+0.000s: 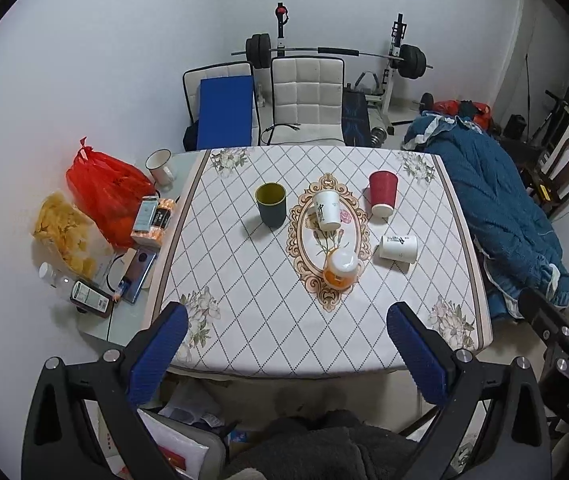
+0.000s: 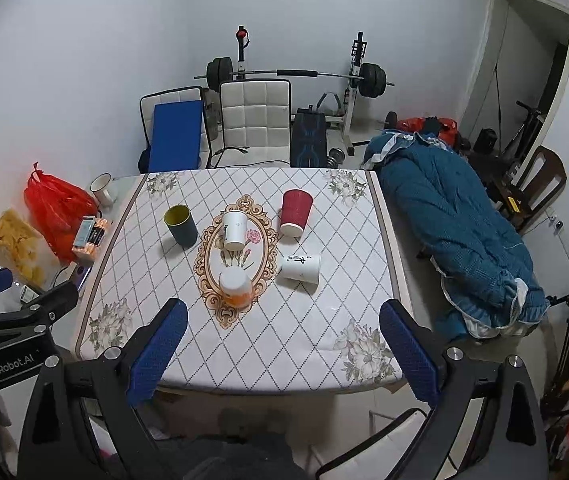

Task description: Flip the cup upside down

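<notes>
Several cups stand on the patterned tablecloth (image 1: 268,320) (image 2: 284,340). A dark green cup (image 1: 271,205) (image 2: 180,225) stands upright at the left. A white paper cup (image 1: 326,210) (image 2: 234,229) stands upright at the centre. A red paper cup (image 1: 382,193) (image 2: 295,212) stands upright at the right. Another white cup (image 1: 398,247) (image 2: 301,267) lies on its side. An orange cup (image 1: 340,268) (image 2: 236,289) stands bottom up at the front. My left gripper (image 1: 288,344) and right gripper (image 2: 284,340) are open and empty, above the table's near edge.
A red bag (image 1: 104,192), snack packets, a phone and a white mug (image 1: 160,166) crowd the table's left strip. Two white chairs (image 1: 308,100) and a barbell rack stand behind. A blue quilt (image 2: 456,220) lies to the right.
</notes>
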{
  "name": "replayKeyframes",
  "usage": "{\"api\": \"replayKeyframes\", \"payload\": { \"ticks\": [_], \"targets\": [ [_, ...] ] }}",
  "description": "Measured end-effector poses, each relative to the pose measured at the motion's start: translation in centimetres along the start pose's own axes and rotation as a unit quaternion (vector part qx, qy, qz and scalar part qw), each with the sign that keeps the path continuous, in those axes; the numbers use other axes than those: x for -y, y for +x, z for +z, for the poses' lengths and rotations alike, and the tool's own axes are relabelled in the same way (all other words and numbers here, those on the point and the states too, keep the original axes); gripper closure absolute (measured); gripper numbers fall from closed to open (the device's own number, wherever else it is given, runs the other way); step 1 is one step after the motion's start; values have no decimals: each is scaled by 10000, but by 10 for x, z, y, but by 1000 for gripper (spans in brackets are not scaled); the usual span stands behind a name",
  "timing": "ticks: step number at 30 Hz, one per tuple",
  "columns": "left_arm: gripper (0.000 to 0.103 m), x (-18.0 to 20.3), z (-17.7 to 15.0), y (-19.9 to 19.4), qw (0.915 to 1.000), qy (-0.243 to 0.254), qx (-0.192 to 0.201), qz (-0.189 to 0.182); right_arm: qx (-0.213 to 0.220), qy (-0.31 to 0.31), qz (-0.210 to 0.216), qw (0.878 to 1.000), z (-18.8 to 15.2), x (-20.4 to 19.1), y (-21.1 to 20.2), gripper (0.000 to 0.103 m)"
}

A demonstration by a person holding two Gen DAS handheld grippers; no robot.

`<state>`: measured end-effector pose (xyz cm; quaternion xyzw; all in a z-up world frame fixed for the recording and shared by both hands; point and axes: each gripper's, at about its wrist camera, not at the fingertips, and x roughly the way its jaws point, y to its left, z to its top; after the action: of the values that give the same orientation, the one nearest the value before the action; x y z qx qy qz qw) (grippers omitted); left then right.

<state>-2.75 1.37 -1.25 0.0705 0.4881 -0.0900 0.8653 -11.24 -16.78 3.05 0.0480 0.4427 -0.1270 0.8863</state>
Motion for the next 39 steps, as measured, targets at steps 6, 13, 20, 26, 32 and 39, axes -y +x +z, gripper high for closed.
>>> {"api": "replayKeyframes", "payload": {
  "ticks": [6, 13, 20, 26, 32, 39],
  "targets": [
    [1, 1, -4, 1, 9999, -37, -105, 17, -67, 4, 21, 10000, 2, 3, -4, 4],
    [1, 8, -8, -1, 9998, 16, -219, 13, -141, -27, 79, 9999, 2, 5, 4, 4],
    [1, 10, -6, -4, 9998, 21, -199, 37, -177, 16, 140, 9997, 0, 8, 7, 4],
    [1, 11, -5, -5, 9998, 21, -192, 45, -199, 28, 151, 9997, -1, 9, 9, 4],
    [1, 12, -5, -6, 9998, 26, -174, 48, -219, 29, 185, 9996, -4, 12, 10, 4],
    [1, 11, -4, -10, 9998, 7, -171, 38, -217, 28, 216, 9995, -7, 16, 10, 4]
  ]
}}
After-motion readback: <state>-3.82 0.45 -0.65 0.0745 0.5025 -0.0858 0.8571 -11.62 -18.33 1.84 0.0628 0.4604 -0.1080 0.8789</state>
